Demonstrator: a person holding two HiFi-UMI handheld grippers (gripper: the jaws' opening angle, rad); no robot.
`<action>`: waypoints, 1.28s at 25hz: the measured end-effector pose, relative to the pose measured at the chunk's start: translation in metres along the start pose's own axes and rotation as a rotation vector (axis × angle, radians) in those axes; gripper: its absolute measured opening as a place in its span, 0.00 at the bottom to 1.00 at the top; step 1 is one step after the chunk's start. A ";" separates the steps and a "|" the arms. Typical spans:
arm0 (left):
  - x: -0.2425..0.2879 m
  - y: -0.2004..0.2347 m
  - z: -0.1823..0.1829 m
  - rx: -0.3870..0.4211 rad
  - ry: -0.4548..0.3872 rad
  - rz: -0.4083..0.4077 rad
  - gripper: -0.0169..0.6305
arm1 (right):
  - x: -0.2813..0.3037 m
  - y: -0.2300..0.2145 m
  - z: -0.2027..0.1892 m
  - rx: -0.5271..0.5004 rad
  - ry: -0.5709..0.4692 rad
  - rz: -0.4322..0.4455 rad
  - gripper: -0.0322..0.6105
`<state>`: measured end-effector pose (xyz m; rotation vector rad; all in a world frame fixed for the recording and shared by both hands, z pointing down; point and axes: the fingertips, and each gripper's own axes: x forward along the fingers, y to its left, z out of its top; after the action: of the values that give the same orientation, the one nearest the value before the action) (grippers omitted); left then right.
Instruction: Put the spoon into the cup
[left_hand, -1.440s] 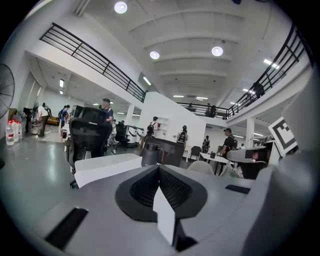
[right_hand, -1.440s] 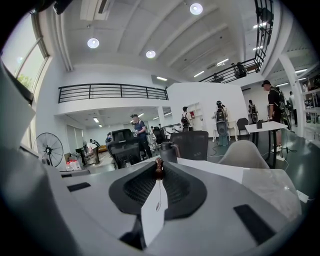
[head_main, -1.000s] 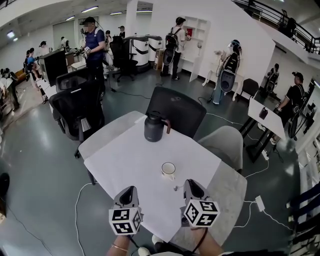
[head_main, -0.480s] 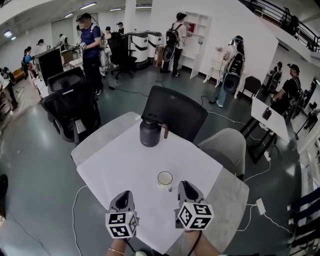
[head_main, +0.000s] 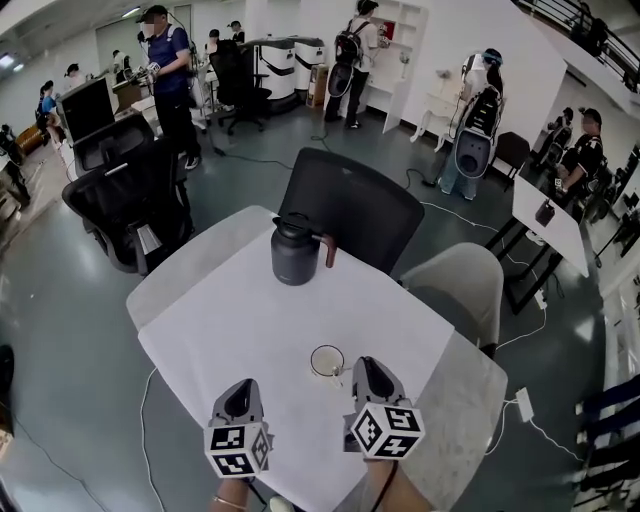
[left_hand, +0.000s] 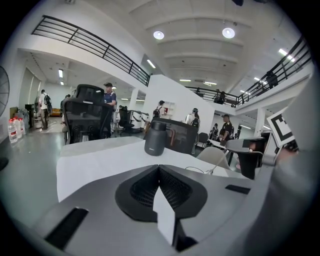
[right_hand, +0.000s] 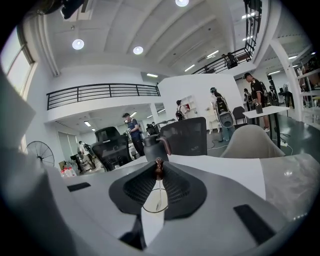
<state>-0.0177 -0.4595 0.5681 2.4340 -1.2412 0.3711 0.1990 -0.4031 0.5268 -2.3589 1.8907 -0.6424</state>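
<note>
Though too small to make out in the head view, spoon (right_hand: 159, 166): brown end pinched at the very tips of the right gripper (right_hand: 158, 175), centre of the right gripper view; a thin stem runs down from it through the gap between the jaws.
Right gripper fingers: clamped on the spoon's brown end; its marker cube sits lower right of centre in the head view.
Cup (head_main: 327, 360): white, upright on the table, lower centre of the head view, just left of the right gripper's nose; an oval rim shows through the jaw gap in the right gripper view, under the spoon's stem; whether the stem reaches inside cannot be told.
Left gripper (left_hand: 159, 168): lower left of centre in the head view, beside the right gripper and apart from the cup; fingers together at the tips, nothing between them.
Table (head_main: 220, 330): white cover, bare pale margins at upper left and lower right.
Jug (head_main: 295, 252): dark, lidded, brown handle on its right, at the table's far side, well apart from the cup.
Chairs: black office chair (head_main: 350, 205) behind the jug; pale chair (head_main: 455, 285) at the table's right.
Background: people standing among desks across the upper frame.
</note>
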 end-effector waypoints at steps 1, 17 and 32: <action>0.003 0.000 -0.001 -0.002 0.000 0.000 0.05 | 0.004 -0.002 -0.003 0.003 0.003 0.001 0.15; 0.029 0.005 -0.033 -0.010 0.033 0.022 0.05 | 0.042 0.000 -0.048 0.068 0.070 0.037 0.15; 0.025 0.005 -0.049 -0.023 0.059 0.044 0.05 | 0.047 -0.007 -0.073 0.054 0.133 0.013 0.15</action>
<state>-0.0103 -0.4579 0.6229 2.3626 -1.2689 0.4351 0.1882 -0.4301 0.6089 -2.3226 1.9121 -0.8573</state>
